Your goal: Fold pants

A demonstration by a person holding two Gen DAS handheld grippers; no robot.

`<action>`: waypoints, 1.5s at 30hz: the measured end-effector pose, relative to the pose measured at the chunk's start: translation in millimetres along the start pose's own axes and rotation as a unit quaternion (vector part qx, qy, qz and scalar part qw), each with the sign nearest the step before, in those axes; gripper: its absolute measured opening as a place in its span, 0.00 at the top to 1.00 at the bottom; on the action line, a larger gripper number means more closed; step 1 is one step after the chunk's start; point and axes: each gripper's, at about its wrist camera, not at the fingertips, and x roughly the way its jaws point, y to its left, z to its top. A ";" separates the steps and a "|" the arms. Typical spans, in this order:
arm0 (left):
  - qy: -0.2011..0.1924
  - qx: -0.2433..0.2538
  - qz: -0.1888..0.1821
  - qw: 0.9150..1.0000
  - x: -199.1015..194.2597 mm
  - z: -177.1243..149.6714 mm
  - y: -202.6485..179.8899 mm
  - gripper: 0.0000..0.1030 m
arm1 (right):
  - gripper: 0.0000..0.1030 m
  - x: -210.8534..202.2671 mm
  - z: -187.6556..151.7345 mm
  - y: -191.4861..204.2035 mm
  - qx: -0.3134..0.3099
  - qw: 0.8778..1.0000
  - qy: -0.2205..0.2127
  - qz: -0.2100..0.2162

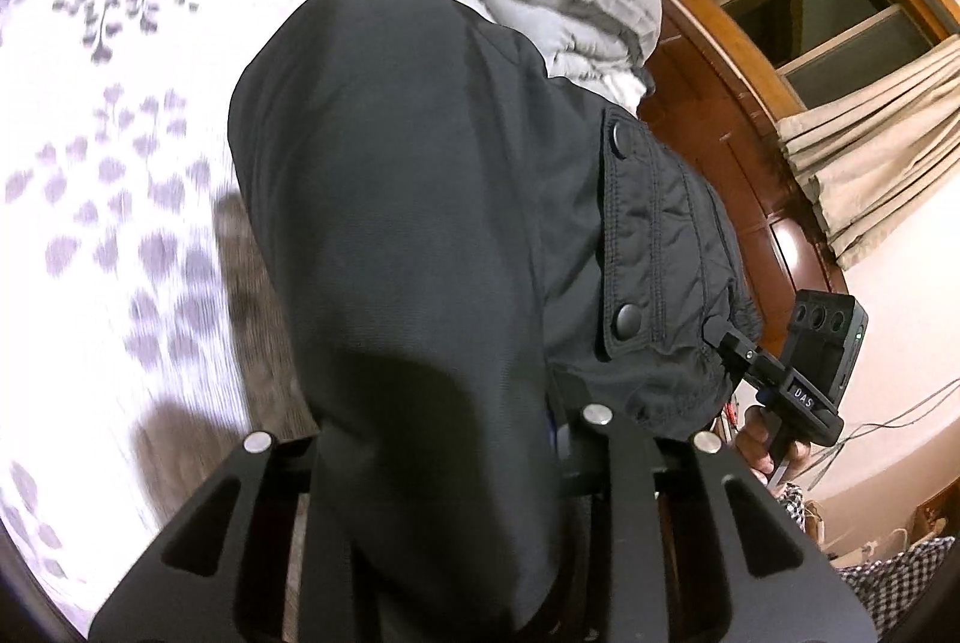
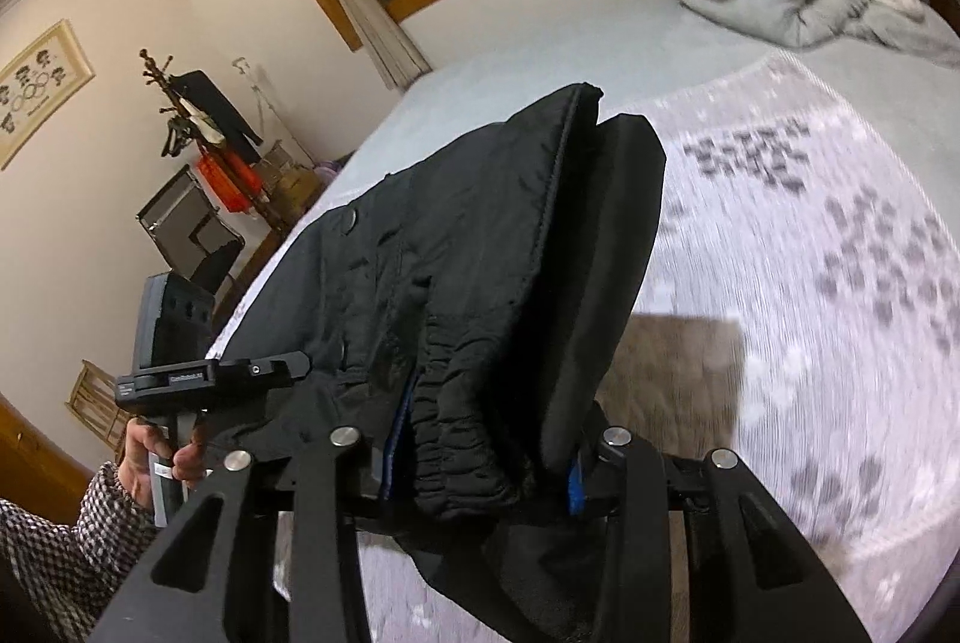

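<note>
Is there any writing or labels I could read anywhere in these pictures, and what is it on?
"DAS": white letters on a small plate on the black handheld right gripper, seen from the left wrist camera.
Small white print on the black handheld left gripper, seen from the right wrist camera: too small to read.
Framed wall picture with rings and figures: any caption is too blurred to read.
Black padded pants: no writing visible.

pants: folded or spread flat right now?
Folded, held up. The pants hang doubled between the left gripper and right gripper, above the bed.
</note>
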 end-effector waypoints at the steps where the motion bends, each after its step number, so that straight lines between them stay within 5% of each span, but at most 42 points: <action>1: -0.006 0.005 0.003 1.000 -3.6 7.8 -0.6 0.74 | 0.62 1.9 5.3 1.4 -0.003 1.000 -0.002 0.000; 10: -0.036 0.015 0.027 0.999 -11.9 61.1 14.6 0.74 | 0.62 49.0 55.4 -1.6 -0.011 1.000 -0.004 0.004; 21: -0.031 -0.001 0.064 0.998 15.6 104.1 63.7 0.74 | 0.62 123.9 78.8 -24.5 0.003 0.999 0.034 -0.003; 29: -0.007 -0.017 0.085 0.996 42.8 112.4 92.4 0.74 | 0.62 168.3 73.6 -42.5 0.021 0.997 0.068 -0.013; 45: 0.001 -0.039 0.072 0.997 43.3 103.6 117.6 0.68 | 0.58 194.7 72.1 -64.1 0.031 0.995 0.097 -0.013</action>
